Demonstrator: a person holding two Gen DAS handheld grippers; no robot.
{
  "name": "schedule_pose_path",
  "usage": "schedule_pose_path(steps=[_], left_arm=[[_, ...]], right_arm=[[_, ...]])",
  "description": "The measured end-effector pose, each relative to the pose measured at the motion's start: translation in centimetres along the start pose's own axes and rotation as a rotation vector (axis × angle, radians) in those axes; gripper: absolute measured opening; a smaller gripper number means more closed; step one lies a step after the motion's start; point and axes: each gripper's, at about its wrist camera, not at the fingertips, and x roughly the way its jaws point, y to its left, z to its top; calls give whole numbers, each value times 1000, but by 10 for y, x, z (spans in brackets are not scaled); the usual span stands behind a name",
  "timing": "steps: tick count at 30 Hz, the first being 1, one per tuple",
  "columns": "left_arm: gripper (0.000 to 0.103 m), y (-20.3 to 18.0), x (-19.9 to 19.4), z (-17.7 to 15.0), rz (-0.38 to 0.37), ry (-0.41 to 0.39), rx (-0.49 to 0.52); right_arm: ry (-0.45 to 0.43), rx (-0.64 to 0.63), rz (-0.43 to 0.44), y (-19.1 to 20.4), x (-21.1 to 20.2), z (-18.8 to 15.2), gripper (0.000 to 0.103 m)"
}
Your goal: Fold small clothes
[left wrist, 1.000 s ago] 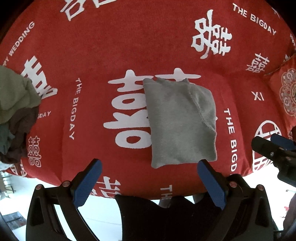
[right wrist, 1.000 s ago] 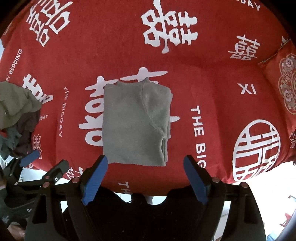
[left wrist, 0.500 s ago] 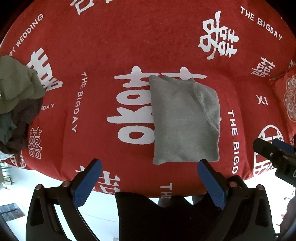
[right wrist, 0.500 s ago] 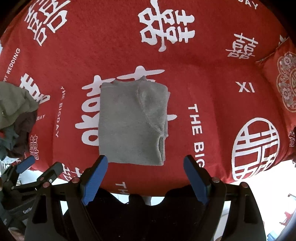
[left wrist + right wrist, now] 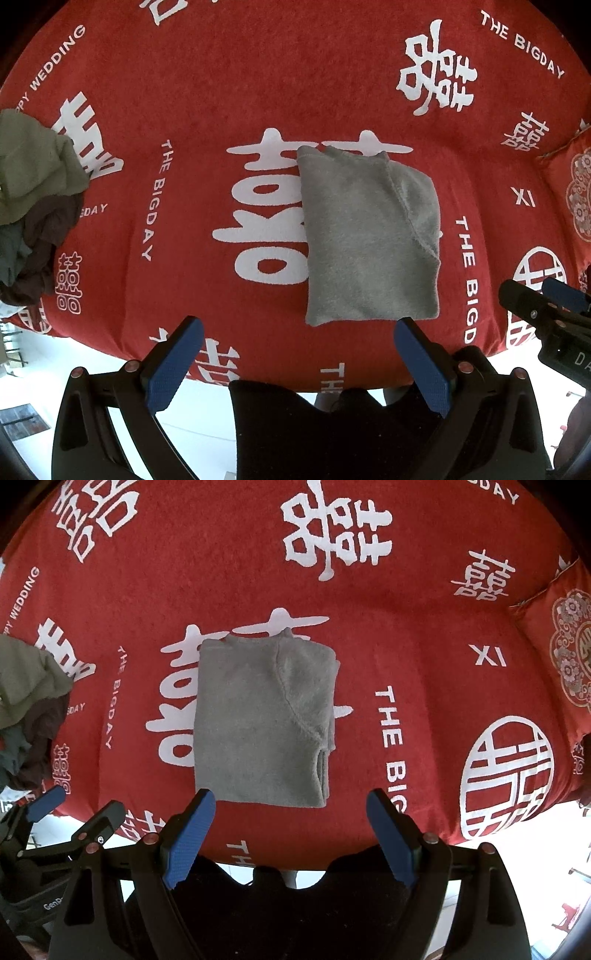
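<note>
Lying beyond both spread jaws — folded grey garment [image 5: 369,236]

The bed [image 5: 258,92] was covered by a red cloth [image 5: 424,635] printed with white double-happiness characters and the words "THE BIGDAY", "XI" and "WEDDING". A folded grey garment [image 5: 365,236] lay flat near the middle of it, close to the near edge, over one large white character. At the left edge sat a loose pile of clothes [image 5: 33,206], olive on top with dark brown and teal pieces beneath. At the far right a red patterned cushion [image 5: 569,653] rested on the cloth.
</note>
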Motion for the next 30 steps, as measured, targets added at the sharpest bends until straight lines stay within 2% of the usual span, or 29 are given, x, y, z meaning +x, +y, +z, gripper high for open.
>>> schedule_pose_path(steps=[30], left_arm=[[103,0,-2,1,7,-9,-13]], right_arm=[[14,-14,-18,5,1,-1,86]])
